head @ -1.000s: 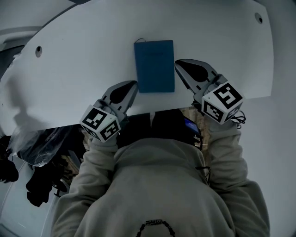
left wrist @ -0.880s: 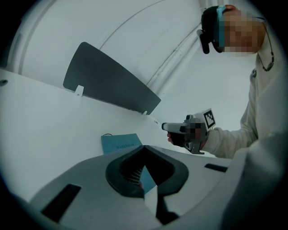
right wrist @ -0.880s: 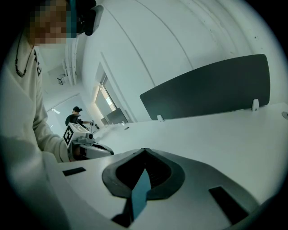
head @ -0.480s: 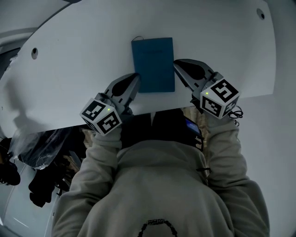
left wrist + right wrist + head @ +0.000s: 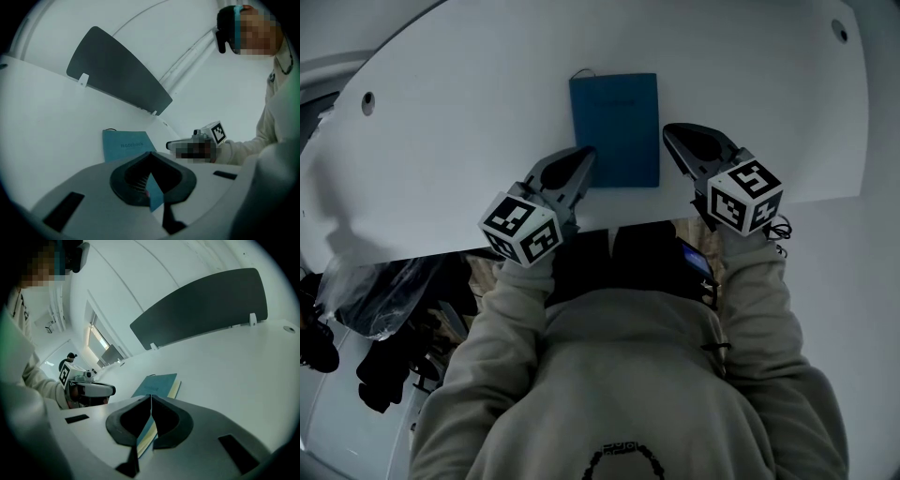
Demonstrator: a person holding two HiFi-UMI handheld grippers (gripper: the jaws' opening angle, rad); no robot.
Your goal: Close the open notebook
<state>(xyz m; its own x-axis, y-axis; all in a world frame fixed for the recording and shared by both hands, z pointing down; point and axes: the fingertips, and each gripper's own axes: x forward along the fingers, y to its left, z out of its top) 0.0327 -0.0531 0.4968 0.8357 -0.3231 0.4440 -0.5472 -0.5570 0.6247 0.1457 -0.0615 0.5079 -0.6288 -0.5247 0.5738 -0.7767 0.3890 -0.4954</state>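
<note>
A blue notebook [image 5: 614, 127] lies closed and flat on the white table [image 5: 441, 141], cover up. It also shows in the left gripper view as the notebook [image 5: 124, 144] and in the right gripper view as the notebook [image 5: 157, 384], with its page edges showing. My left gripper [image 5: 584, 155] is shut and empty, its tip over the notebook's front left part; I cannot tell whether it touches. My right gripper [image 5: 669, 131] is shut and empty, just right of the notebook's right edge. In their own views the left gripper [image 5: 150, 153] and the right gripper [image 5: 151, 397] show jaws meeting at the tip.
A dark grey divider panel [image 5: 117, 70] stands at the table's far edge, seen again as the panel [image 5: 201, 305]. The table has cable holes [image 5: 367, 101] at its far corners. Dark bags [image 5: 375, 300] lie on the floor to the left, under the table's front edge.
Both grippers have sunk toward the table. The left one has slid right, up to the notebook's front left corner. The notebook has stayed closed and still.
</note>
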